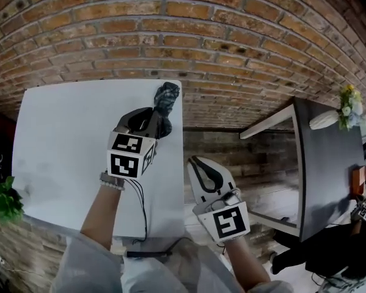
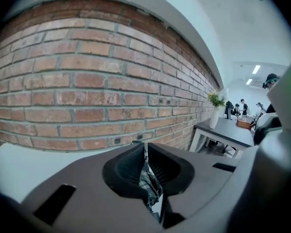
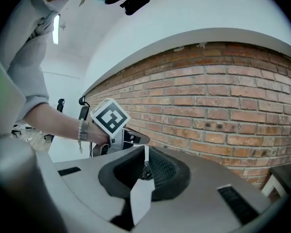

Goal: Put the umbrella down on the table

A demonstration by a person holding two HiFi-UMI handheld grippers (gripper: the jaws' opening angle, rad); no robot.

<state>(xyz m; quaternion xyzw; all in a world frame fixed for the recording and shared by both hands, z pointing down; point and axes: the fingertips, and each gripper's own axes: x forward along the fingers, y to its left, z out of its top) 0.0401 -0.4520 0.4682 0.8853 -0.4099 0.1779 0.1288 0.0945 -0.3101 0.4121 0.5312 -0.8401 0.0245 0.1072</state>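
Spanning the head view's left, the white table [image 1: 60,163] lay under the folded umbrella [image 1: 167,97], bunched at its far right corner, contact indeterminate. The left gripper [image 1: 153,122] was clamped on its soft, light plaid fabric, which would likely sag; the stiffer shaft would probably give firmer purchase. The right gripper [image 1: 196,163] was closed, empty.
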